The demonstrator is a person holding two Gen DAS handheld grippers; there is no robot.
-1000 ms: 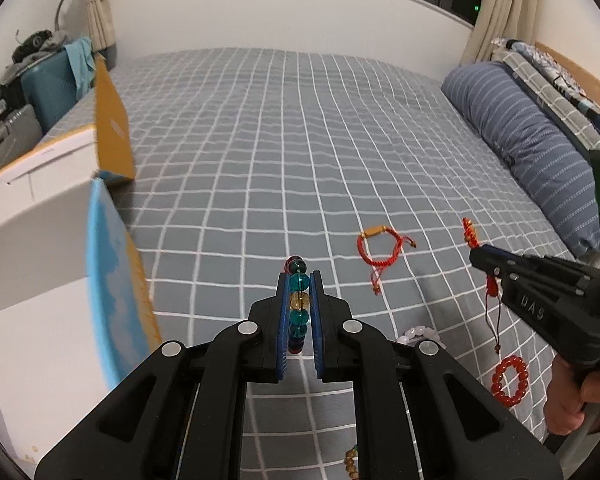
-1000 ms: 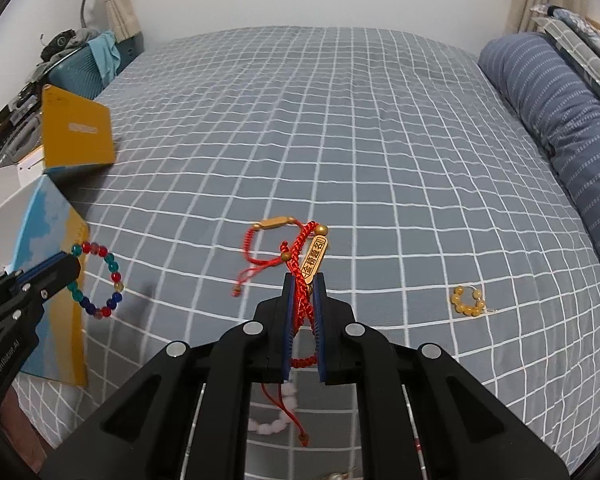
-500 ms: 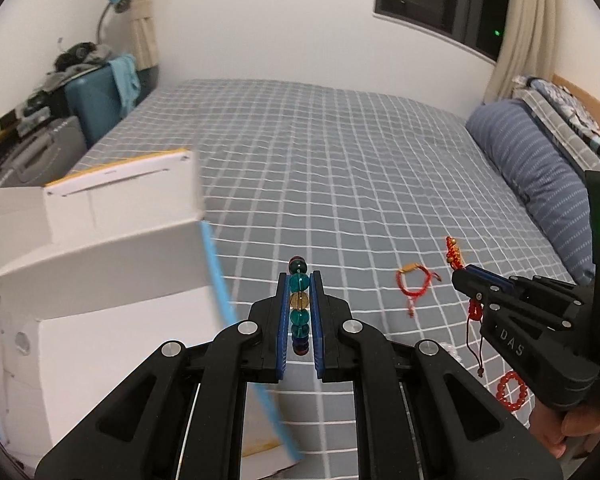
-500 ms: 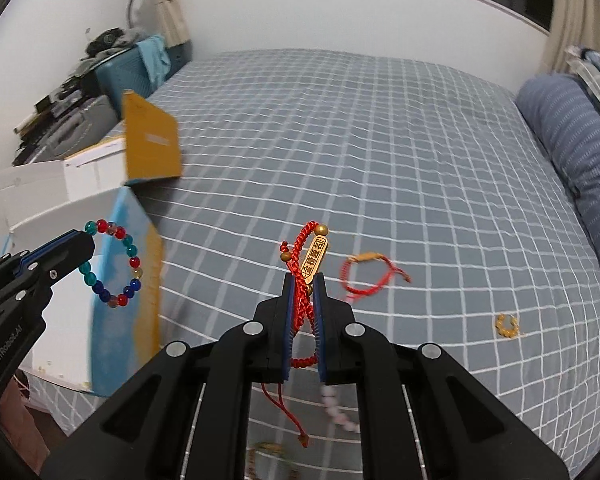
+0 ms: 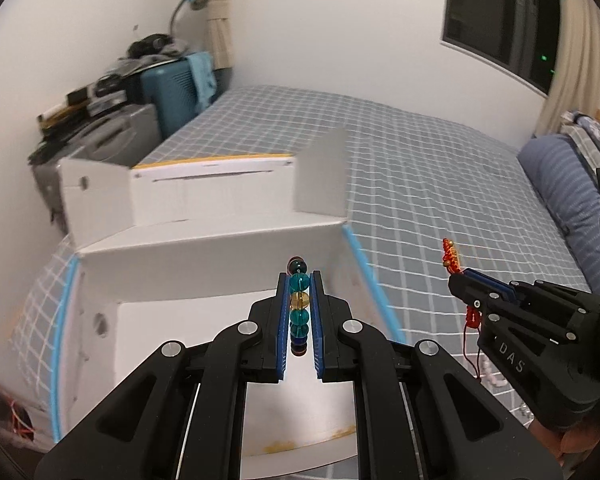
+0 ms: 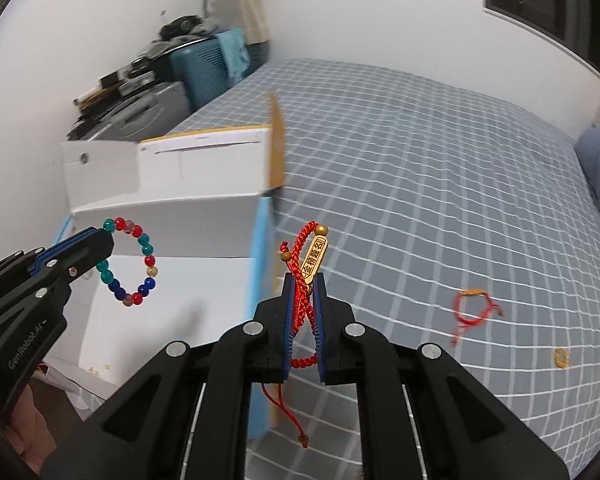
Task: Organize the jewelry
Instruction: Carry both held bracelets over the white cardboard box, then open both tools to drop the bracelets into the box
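Note:
My left gripper [image 5: 299, 280] is shut on a bracelet of teal, red and blue glass beads [image 5: 299, 308], held in the air over the open white cardboard box [image 5: 204, 264]. In the right wrist view that beaded bracelet [image 6: 130, 262] hangs as a ring from the left gripper [image 6: 100, 240] in front of the box [image 6: 172, 220]. My right gripper [image 6: 303, 280] is shut on a red braided cord bracelet with a gold tag [image 6: 314, 258], just right of the box's blue-edged wall. The same red bracelet [image 5: 452, 258] shows at the right gripper [image 5: 460, 276] in the left wrist view.
A second red cord bracelet [image 6: 472, 310] and a small yellow bead ring [image 6: 561, 358] lie on the grey checked bedspread [image 6: 420, 160]. Pale beads [image 5: 494, 378] lie under the right gripper. A teal suitcase [image 5: 176, 84] and clutter stand beyond the box; a striped pillow [image 5: 560, 192] lies far right.
Both grippers swung left and rose with their bracelets still clamped. The white box now fills the area ahead of the left gripper, and the loose jewelry on the bed slid off to the right.

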